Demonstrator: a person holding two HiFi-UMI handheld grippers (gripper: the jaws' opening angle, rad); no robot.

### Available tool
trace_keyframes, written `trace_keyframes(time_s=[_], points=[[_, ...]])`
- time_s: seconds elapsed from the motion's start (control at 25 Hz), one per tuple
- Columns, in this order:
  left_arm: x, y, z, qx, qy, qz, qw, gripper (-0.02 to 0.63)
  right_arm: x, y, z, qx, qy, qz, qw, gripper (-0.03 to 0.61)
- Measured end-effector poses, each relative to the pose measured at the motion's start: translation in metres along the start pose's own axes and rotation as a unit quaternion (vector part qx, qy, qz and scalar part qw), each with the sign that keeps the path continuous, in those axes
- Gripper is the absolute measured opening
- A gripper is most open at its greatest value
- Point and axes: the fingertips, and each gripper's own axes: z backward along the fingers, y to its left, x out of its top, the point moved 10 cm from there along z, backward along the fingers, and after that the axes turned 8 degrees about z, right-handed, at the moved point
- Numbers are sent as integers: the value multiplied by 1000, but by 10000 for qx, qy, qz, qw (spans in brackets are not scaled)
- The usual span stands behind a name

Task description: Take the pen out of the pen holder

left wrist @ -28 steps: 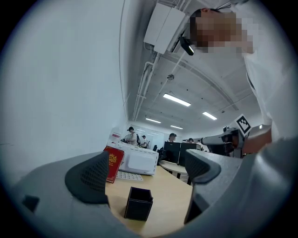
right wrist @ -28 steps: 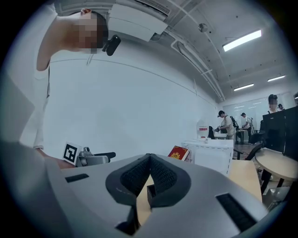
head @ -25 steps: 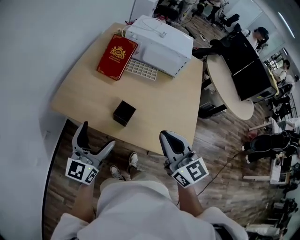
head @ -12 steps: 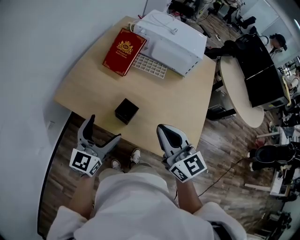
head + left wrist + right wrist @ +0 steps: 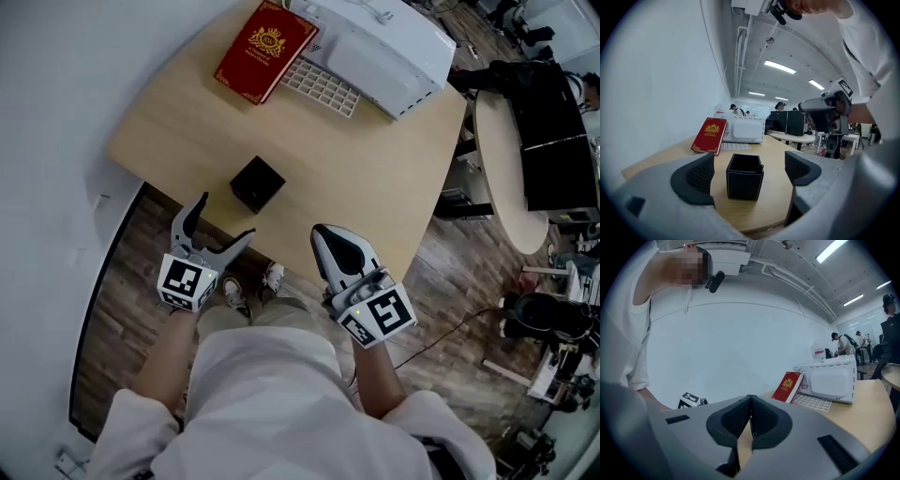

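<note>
Vs. 0.5 s ago, left gripper (image 5: 225, 220) has moved closer to the black pen holder (image 5: 258, 184), which stands near the front edge of the wooden table (image 5: 375, 187). Its jaws are wide apart, framing the holder w/o touching. Right gripper (image 5: 323, 242) is alongside, jaws pressed together, empty. Holder's inside is dark; pen can't be made out.

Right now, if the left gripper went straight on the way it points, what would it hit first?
Most likely the black square pen holder on the wooden table: it sits centred ahead of the open left gripper, not yet touched.
</note>
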Motion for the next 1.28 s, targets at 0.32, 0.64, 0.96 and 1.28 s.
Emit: trace_keyframes(time_s=[0.32, 0.64, 0.96, 1.28], points=[[-19, -9, -46, 106, 552, -427, 9975, 360, -23, -19, -7, 165, 67, -246, 9995, 0], [-30, -17, -70, 275, 898, -619, 9937, 265, -46, -36, -31, 403, 84, -534, 9977, 0], [-29, -15, -73, 354, 873, -616, 9936, 218, -60, -44, -52, 748, 185, -615, 9951, 0], [-32, -12, -72, 249, 623, -456, 9967, 211, -70, -46, -58, 966, 353, -578, 9930, 0]])
